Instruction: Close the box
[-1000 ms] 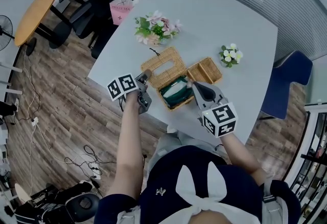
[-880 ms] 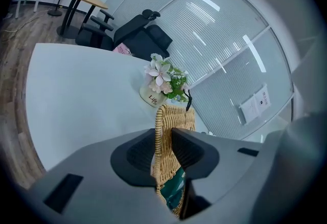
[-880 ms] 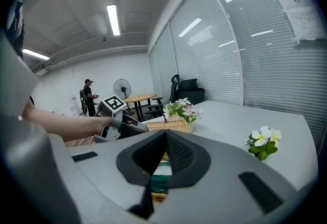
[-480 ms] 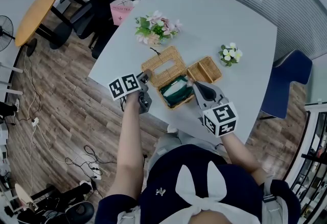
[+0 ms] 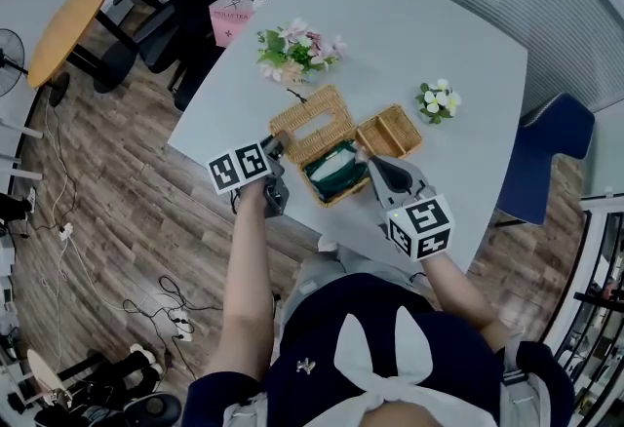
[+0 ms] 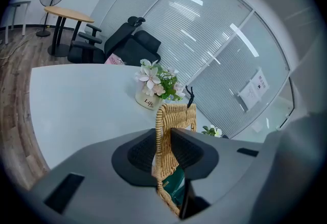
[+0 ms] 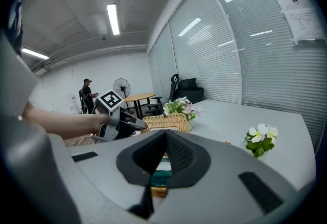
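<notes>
Left gripper view shows our left tongs [image 6: 163,135] clamped on the edge of the wicker lid [image 6: 179,115], a hold that should let us swing it over. Head view puts the box [image 5: 338,204] on the tabletop [image 5: 439,35], open, with green contents showing and the lid folded back on its far side. Our right tongs [image 5: 370,162] are closed on nothing, tips at the box's right rim, probably to steady it as the lid comes down.
</notes>
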A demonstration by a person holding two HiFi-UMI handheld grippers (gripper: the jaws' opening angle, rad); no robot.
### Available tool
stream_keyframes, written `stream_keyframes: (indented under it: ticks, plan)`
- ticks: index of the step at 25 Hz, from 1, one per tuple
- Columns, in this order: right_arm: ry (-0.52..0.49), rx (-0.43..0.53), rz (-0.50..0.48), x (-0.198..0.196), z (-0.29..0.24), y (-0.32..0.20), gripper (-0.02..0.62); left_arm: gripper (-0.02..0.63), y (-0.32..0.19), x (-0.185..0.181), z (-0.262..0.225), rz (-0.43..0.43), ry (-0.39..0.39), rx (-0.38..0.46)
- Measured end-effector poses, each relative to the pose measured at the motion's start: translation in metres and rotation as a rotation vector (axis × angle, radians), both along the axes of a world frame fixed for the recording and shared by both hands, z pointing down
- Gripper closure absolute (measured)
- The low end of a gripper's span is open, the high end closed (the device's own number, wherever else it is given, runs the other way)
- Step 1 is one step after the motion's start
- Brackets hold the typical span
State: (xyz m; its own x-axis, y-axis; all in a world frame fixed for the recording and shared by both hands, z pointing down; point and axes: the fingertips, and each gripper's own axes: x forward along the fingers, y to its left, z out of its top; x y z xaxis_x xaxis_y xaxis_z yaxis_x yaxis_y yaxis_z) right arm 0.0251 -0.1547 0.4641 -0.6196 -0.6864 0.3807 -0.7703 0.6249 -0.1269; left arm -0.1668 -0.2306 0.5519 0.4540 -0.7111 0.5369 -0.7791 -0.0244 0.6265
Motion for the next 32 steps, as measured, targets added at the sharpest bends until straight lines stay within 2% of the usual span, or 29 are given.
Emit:
stream_keyframes:
  ticks: [16, 32]
  plan:
    - [-0.003, -0.006, 0.005, 0.001, 0.001, 0.006, 0.591, 0.511, 0.008, 0.007, -0.013, 0.07, -0.105, 0.063]
    - [0.0, -0.023, 0.011, 0.004, 0.007, 0.012, 0.591, 0.511, 0.015, 0.012, -0.019, 0.083, -0.199, 0.1]
